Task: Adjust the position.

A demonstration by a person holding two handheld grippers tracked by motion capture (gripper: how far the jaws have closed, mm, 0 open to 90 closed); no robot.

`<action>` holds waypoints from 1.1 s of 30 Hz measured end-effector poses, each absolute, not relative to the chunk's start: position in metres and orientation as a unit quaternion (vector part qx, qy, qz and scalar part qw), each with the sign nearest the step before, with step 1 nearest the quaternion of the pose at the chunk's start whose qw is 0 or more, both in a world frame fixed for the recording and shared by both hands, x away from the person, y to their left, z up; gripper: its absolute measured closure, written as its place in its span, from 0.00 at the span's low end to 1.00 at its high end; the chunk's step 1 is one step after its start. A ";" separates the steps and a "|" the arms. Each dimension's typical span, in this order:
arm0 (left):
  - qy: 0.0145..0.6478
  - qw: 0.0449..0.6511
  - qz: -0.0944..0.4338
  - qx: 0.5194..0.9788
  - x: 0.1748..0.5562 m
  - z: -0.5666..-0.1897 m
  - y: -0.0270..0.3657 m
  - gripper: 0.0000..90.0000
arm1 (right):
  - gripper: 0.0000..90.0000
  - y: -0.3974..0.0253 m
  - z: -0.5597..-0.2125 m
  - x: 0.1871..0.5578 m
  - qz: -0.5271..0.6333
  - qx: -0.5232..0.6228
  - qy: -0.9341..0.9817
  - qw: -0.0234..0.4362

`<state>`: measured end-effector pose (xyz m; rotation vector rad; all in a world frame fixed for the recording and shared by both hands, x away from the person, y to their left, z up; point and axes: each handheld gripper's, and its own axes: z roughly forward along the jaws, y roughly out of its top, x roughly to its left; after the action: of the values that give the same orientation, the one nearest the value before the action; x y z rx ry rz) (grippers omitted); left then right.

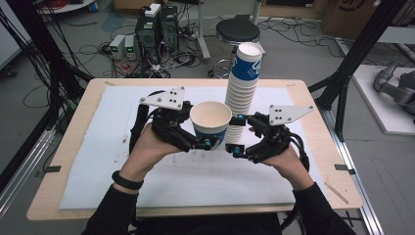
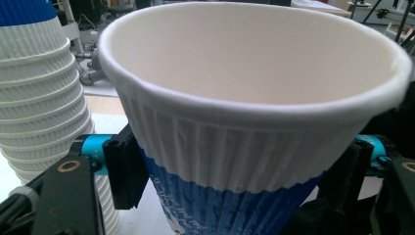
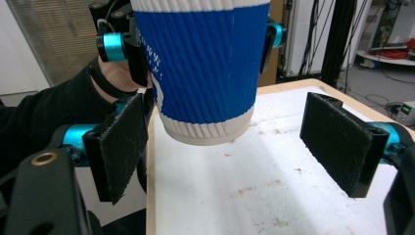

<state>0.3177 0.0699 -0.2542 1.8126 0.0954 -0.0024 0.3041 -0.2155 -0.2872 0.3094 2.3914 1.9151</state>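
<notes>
A blue-and-white ribbed paper cup (image 1: 211, 121) hangs upright above the white mat (image 1: 112, 166), with my left gripper (image 1: 199, 128) shut on its lower blue part. In the left gripper view the cup (image 2: 244, 122) sits between both pads (image 2: 126, 171). A tall stack of the same cups (image 1: 242, 88) stands just right of it, also seen as the stack (image 2: 44, 98). My right gripper (image 1: 237, 135) is open in front of the stack's base. In the right gripper view the held cup (image 3: 205, 63) floats beyond my open right gripper (image 3: 230, 147), nothing between its pads (image 3: 120, 147).
The mat covers most of a wooden table (image 1: 68, 147) and carries small dirt specks (image 3: 264, 191). Beyond the far edge are a black stool (image 1: 238, 30), computer boxes with cables (image 1: 156, 29) and black frame posts (image 1: 352, 58).
</notes>
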 end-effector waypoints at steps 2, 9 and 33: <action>0.041 0.616 -0.001 0.786 0.317 -0.254 0.070 0.29 | 0.20 -0.214 -0.288 0.304 0.620 0.100 0.777 0.029; 0.041 0.616 0.001 0.787 0.316 -0.254 0.068 0.29 | 0.20 -0.206 -0.292 0.304 0.612 0.098 0.785 0.022; 0.030 0.607 -0.009 0.794 0.314 -0.260 0.054 0.29 | 0.28 -0.189 -0.300 0.302 0.604 0.092 0.791 0.005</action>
<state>0.3143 0.0538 -0.2599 1.8368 0.0700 -0.0211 0.3024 -0.1895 -0.2998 0.2876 2.4777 1.8921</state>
